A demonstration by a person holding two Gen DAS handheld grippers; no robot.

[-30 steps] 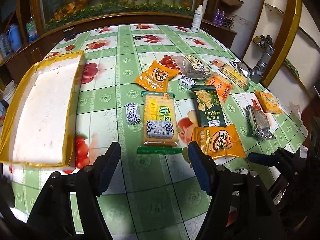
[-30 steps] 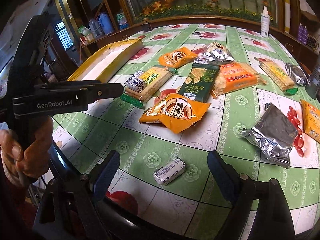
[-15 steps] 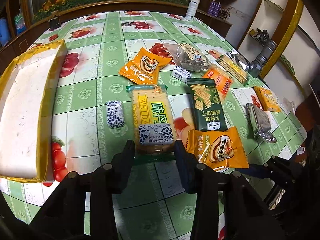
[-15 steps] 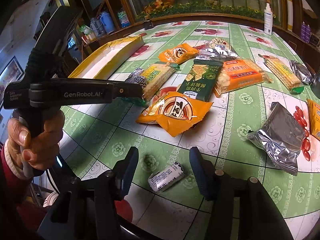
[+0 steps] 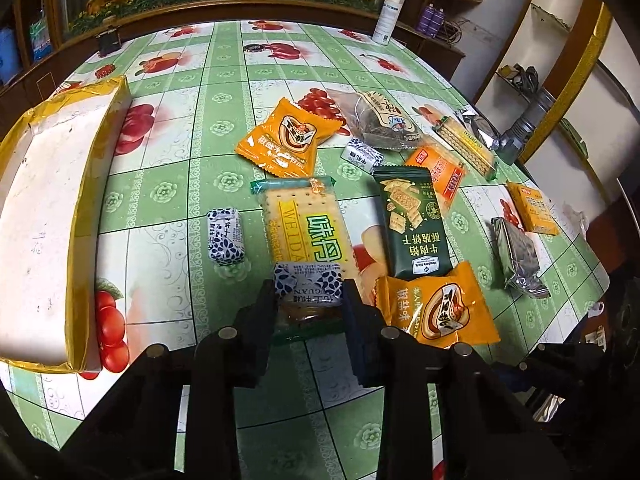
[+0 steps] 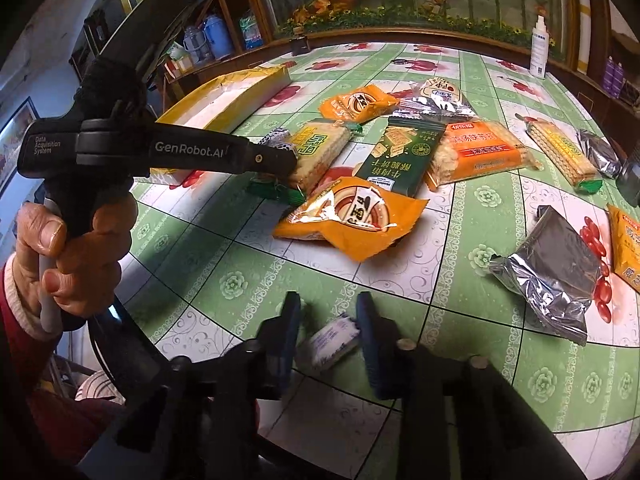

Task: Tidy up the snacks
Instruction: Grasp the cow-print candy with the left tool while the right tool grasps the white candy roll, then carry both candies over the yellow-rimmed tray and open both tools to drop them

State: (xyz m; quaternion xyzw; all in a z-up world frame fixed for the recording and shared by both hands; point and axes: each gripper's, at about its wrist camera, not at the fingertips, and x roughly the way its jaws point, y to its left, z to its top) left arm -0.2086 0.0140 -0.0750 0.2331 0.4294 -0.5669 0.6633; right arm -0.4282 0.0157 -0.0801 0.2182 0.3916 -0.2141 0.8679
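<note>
Snacks lie scattered on a green flowered tablecloth [image 5: 168, 160]. A small blue-and-white candy [image 5: 308, 282] rests on the near end of a yellow cracker pack [image 5: 304, 224]. My left gripper [image 5: 308, 304] straddles it with its jaws closing and both pads against the candy's ends. In the right wrist view a hand [image 6: 76, 248] holds that left gripper [image 6: 288, 164], tip down on the cracker pack [image 6: 320, 148]. My right gripper [image 6: 328, 320] is shut on a small white wrapped candy [image 6: 332, 340] near the table's front edge.
A white foam box edged in yellow tape [image 5: 40, 220] lies at the left. Other snacks: two orange packs [image 5: 436, 308] [image 5: 288, 140], a dark green pack [image 5: 412, 224], another blue-and-white candy [image 5: 226, 236], a silver pouch [image 6: 560, 268]. A spray bottle [image 5: 388, 20] stands far back.
Both grippers' jaws have come in from wide apart. The left gripper moved forward and down onto the candy on the cracker pack. The right gripper stayed put and closed on the white candy.
</note>
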